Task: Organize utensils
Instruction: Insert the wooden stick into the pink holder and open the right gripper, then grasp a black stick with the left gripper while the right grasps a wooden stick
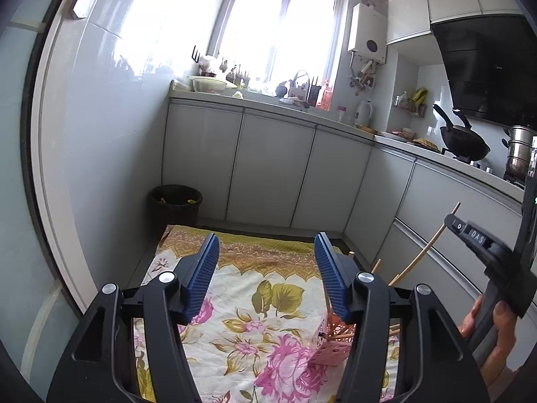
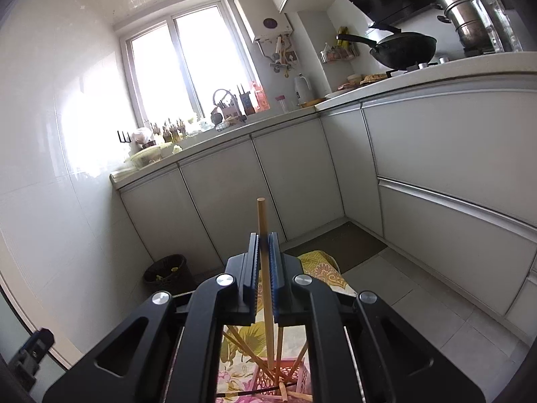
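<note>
- Two grippers work over a floral cloth (image 1: 268, 302).
- Left gripper (image 1: 266, 268): jaws spread, nothing between them.
- Right gripper (image 2: 265, 268) pinches one chopstick (image 2: 263, 235) upright above the pink basket (image 2: 268, 374), which holds other chopsticks.

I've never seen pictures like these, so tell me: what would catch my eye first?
Probably the right gripper, its jaws shut on a wooden chopstick standing upright over a pink basket of more chopsticks. Next, the left gripper, jaws apart and empty above a bright floral cloth spread below the white kitchen cabinets.
</note>
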A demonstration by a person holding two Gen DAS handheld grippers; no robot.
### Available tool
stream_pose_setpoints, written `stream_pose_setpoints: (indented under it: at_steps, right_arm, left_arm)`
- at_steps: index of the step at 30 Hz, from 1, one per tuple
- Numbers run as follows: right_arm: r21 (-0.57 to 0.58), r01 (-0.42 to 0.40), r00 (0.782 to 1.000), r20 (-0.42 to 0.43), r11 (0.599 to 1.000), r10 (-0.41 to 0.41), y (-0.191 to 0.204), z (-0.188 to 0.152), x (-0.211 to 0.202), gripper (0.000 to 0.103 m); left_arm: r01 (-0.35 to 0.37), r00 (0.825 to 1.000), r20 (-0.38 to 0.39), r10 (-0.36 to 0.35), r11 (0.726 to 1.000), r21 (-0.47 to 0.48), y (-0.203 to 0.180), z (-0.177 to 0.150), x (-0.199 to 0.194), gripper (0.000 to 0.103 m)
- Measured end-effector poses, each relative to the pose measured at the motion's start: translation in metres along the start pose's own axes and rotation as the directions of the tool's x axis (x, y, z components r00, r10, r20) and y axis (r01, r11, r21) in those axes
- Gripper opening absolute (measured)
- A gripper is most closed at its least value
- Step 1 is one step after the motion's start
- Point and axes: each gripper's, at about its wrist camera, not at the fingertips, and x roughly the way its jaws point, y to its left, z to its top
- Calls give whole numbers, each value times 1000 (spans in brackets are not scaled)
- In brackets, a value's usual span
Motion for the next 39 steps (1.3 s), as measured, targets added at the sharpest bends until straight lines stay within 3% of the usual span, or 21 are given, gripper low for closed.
stream_pose_setpoints:
  at_steps: [6, 7, 8, 10, 15, 16, 18, 20, 24, 27, 29, 32, 34, 38, 39]
  right_arm:
    - [-24, 13, 997, -69, 1000, -15, 0, -43, 32, 7]
    - [-25, 5, 997, -81, 1000, -7, 0, -47, 34, 13]
    - [-25, 0, 996, -91, 1000, -2, 0, -49, 34, 36]
    - [-12, -7, 997, -74, 1000, 6, -1, -50, 27, 66]
    - [16, -8, 1000, -19, 1000, 8, -6, -33, -9, 79]
    - [23, -7, 1000, -1, 1000, 7, -9, -30, -19, 88]
    - [35, 8, 998, 54, 999, -10, -16, -26, -46, 97]
    - [46, 6, 997, 82, 999, -10, -24, -25, -70, 97]
    - [68, 22, 999, 40, 997, -25, -45, -40, -109, 97]
    - [80, 69, 996, -57, 994, -64, -59, -64, -125, 97]
    - [83, 117, 983, -149, 990, -103, -68, -84, -131, 97]
    - [98, 164, 944, -305, 982, -127, -82, -116, -132, 97]
    - [102, 193, 905, -404, 976, -136, -92, -139, -133, 97]
    - [187, 252, 821, -560, 949, -107, -119, -185, -141, 97]
    - [197, 265, 801, -590, 944, -102, -124, -194, -141, 97]
  left_arm:
    - [5, 1000, -25, -5, 1000, -25, 11, -1, 3, 56]
    - [6, 1000, -25, -6, 1000, -25, 11, 0, 3, 56]
    - [6, 1000, -25, -6, 1000, -21, 13, 0, 2, 56]
    - [5, 1000, -22, -5, 1000, -12, 13, 0, 0, 56]
    - [11, 1000, -27, -11, 1000, -2, 9, 0, -2, 57]
    - [16, 999, -29, -16, 1000, 0, 9, 1, -3, 60]
    - [25, 999, -33, -25, 1000, 7, 8, 0, -5, 67]
    - [31, 999, -31, -30, 999, 13, 5, -1, -10, 76]
    - [53, 997, -57, -49, 997, 53, -3, -7, -17, 96]
    - [91, 991, -109, -81, 991, 93, -13, -15, -17, 96]
    - [131, 981, -157, -111, 984, 120, -20, -23, -16, 96]
    - [204, 949, -274, -156, 966, 157, -35, -38, -6, 96]
    - [257, 914, -369, -171, 946, 199, -48, -54, 5, 96]
    - [398, 777, -605, -174, 880, 258, -80, -106, 35, 96]
    - [429, 734, -660, -161, 863, 266, -87, -123, 43, 95]
